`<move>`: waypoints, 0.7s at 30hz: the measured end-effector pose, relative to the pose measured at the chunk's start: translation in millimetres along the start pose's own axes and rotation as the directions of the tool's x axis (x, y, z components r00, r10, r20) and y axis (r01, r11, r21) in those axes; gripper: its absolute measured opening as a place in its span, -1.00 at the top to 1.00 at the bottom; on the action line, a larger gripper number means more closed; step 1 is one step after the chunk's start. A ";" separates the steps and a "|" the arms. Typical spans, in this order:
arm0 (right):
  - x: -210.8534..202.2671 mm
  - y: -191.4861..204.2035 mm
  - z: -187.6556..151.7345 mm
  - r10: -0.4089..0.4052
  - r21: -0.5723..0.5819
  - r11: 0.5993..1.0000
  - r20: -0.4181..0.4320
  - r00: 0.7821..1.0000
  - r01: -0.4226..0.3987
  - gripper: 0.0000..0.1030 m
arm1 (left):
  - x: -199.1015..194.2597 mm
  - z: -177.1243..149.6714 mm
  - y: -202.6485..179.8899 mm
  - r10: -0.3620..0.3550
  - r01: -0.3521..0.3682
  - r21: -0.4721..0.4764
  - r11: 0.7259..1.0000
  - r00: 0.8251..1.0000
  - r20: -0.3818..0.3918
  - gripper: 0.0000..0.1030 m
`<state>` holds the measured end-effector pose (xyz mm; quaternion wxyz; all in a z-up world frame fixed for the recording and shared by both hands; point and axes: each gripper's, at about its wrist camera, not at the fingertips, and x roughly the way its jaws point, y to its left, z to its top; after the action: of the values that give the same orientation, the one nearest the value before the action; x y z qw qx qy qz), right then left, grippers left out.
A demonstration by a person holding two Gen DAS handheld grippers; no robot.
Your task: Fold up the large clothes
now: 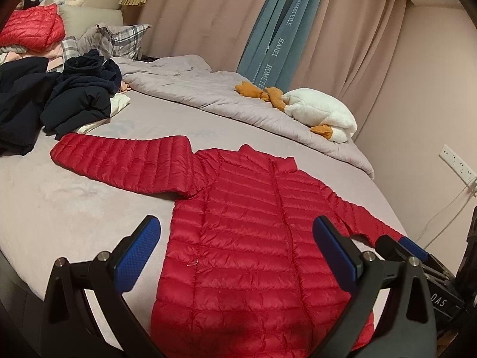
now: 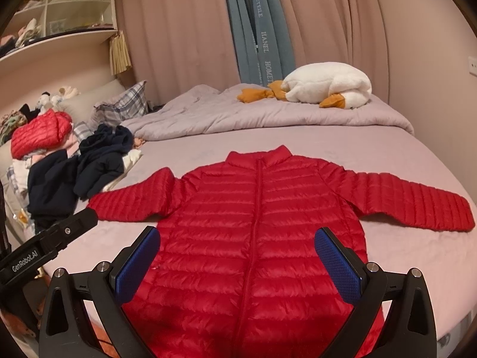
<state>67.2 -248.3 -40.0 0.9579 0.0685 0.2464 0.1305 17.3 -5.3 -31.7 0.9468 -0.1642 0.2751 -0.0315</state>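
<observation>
A red quilted down jacket lies flat, front up and zipped, on the bed, both sleeves spread out sideways; it also shows in the right wrist view. My left gripper is open and empty, hovering above the jacket's lower body. My right gripper is open and empty, above the jacket's lower middle. In the left wrist view the right gripper shows at the right by the jacket's right sleeve end. In the right wrist view the left gripper's body shows at the left.
A pile of dark navy clothes and a folded red jacket lie at the bed's left. A rumpled grey duvet with a white goose plush lies at the back. Curtains, a plaid pillow, a wall socket.
</observation>
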 end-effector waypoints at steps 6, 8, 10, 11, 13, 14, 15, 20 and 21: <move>0.3 -0.5 1.1 -0.001 0.002 1.000 -0.002 1.000 0.001 -1.00 | 0.3 0.9 1.8 -0.005 0.005 0.001 1.000 1.000 -0.001 -0.98; 0.4 -0.6 1.2 0.000 0.002 1.000 -0.002 1.000 0.000 -1.00 | 0.5 0.7 1.7 -0.004 0.004 0.000 1.000 1.000 -0.002 -0.98; 0.6 -0.1 1.6 -0.001 0.003 1.000 -0.003 1.000 0.001 -1.00 | 1.3 0.8 2.1 -0.004 0.004 -0.001 1.000 1.000 -0.005 -0.98; 0.7 -0.3 1.6 0.000 0.002 1.000 -0.003 1.000 0.000 -1.00 | 1.7 0.8 2.3 -0.003 0.003 -0.001 1.000 1.000 -0.006 -0.98; 0.4 -0.2 1.4 0.001 -0.002 1.000 -0.003 1.000 -0.001 -1.00 | 2.3 0.6 1.8 0.001 -0.001 0.002 1.000 1.000 -0.005 -0.98; 0.4 -0.3 1.6 0.000 -0.003 1.000 -0.003 1.000 0.000 -1.00 | 2.8 0.3 1.2 0.006 -0.006 0.007 1.000 1.000 -0.006 -0.98; 0.6 0.0 1.9 0.000 -0.005 1.000 -0.004 1.000 0.000 -1.00 | 3.2 -0.2 0.4 0.010 -0.010 0.009 1.000 1.000 -0.007 -0.98; 1.1 1.2 2.5 -0.002 -0.007 1.000 -0.002 1.000 0.002 -1.00 | 4.2 -1.5 0.1 0.007 -0.007 0.009 1.000 1.000 -0.011 -0.98; 1.4 1.6 2.4 -0.002 -0.006 1.000 -0.003 1.000 0.002 -1.00 | 4.1 -1.6 0.0 0.007 -0.007 0.009 1.000 1.000 -0.011 -0.98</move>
<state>69.3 -246.6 -38.2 0.9579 0.0653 0.2475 0.1302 19.9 -6.4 -35.1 0.9462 -0.1586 0.2806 -0.0302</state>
